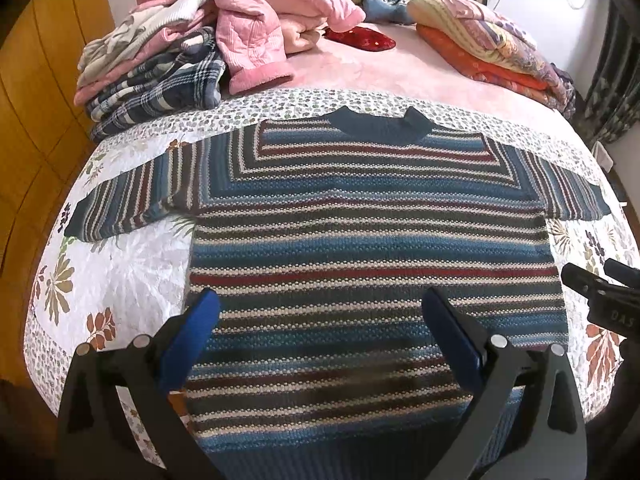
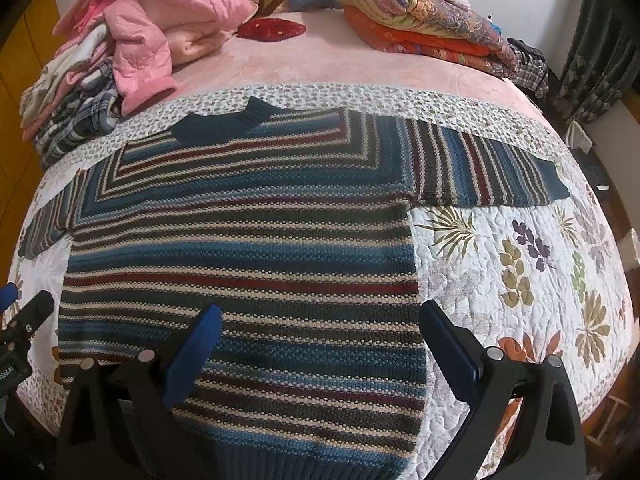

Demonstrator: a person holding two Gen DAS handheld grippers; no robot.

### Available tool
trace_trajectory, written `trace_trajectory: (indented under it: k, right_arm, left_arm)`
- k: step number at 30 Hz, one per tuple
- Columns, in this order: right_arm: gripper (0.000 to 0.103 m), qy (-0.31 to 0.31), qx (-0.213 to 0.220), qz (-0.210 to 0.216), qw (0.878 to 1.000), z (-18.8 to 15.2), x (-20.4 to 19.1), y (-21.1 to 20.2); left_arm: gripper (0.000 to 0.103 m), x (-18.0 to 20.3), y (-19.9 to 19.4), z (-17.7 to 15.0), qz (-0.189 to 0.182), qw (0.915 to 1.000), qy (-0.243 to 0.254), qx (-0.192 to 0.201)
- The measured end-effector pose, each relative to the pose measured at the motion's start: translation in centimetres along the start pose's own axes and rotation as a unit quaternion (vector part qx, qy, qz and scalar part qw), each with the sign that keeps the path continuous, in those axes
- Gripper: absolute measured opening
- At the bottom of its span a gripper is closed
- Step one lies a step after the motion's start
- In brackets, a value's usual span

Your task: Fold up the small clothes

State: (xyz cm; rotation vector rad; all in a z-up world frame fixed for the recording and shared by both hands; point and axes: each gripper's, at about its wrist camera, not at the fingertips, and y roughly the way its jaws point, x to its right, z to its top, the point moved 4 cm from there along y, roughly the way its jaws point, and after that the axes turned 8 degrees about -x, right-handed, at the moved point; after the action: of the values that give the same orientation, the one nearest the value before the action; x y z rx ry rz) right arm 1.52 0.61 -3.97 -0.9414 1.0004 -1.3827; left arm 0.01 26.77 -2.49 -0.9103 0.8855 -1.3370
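Left tongs (image 1: 320,340): blue-padded jaws spread wide, nothing held, hovering over the lower-left body of the striped knit sweater in blue, maroon and cream (image 1: 372,260). Right tongs (image 2: 320,344): same, wide apart and empty, straddling the sweater's right side edge, one jaw over the knit, the other over the white floral quilt (image 2: 520,264). Sweater lies flat and spread on the quilt on the bed, dark collar (image 1: 378,126) at the far end, ribbed hem nearest the tongs, so the long axis runs straight away from both. Sleeves stick out sideways: left sleeve (image 1: 132,204) lies ahead-left of the left tongs, right sleeve (image 2: 492,172) ahead-right of the right tongs. Each is nearer its own side, so my guess is that first fold is sleeves inward, one hand per sleeve, both needing a forward reach. Heaped pink and plaid clothes (image 1: 192,32) and folded orange patterned quilts (image 2: 420,24) sit well beyond the collar, clear of the work.
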Motion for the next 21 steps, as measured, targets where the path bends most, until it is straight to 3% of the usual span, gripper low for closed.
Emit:
trace_trajectory:
  k: [21]
  right_arm:
    - [0.099, -0.004, 0.01, -0.005, 1.0, 0.17, -0.69, -0.73]
  left_arm:
    - [0.1, 0.06, 0.45, -0.04, 0.013, 0.9999, 0.002, -0.002]
